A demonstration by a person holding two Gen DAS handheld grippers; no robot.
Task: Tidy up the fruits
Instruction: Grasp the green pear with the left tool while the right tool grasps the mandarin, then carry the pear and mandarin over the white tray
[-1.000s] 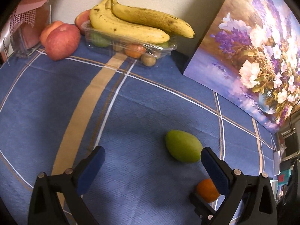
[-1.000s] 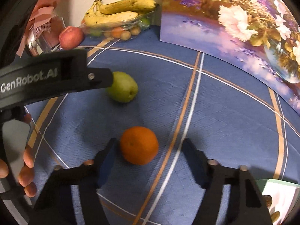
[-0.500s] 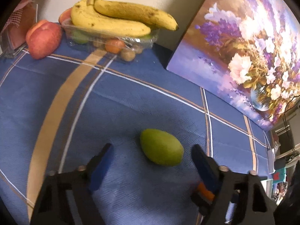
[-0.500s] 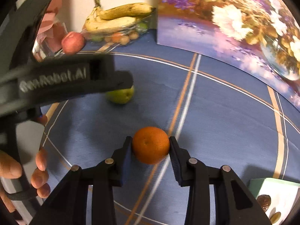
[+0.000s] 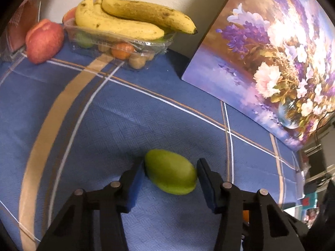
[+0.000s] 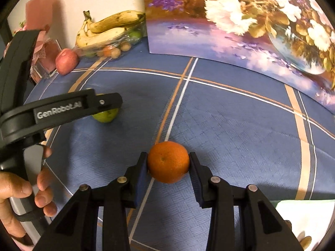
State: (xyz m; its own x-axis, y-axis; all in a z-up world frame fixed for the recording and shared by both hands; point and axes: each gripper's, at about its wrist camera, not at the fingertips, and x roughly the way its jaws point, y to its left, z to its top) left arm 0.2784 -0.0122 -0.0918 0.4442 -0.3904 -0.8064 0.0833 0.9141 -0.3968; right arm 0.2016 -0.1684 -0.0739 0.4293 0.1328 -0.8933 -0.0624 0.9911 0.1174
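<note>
A green mango lies on the blue cloth between the fingers of my left gripper; the jaws stand close on both sides, the left pad touching, the right pad at its end. My right gripper is shut on an orange just above the cloth. In the right wrist view the left gripper's body covers most of the mango. A clear plastic fruit tray with bananas on top stands at the back, also in the right wrist view.
A red apple lies left of the tray. A flower painting leans against the wall at the right. A clear box with pink ribbon stands far left. A white-green item lies at the near right.
My left gripper moved forward around the mango and narrowed onto it. My right gripper closed on the orange, which was loose between open fingers a second ago.
</note>
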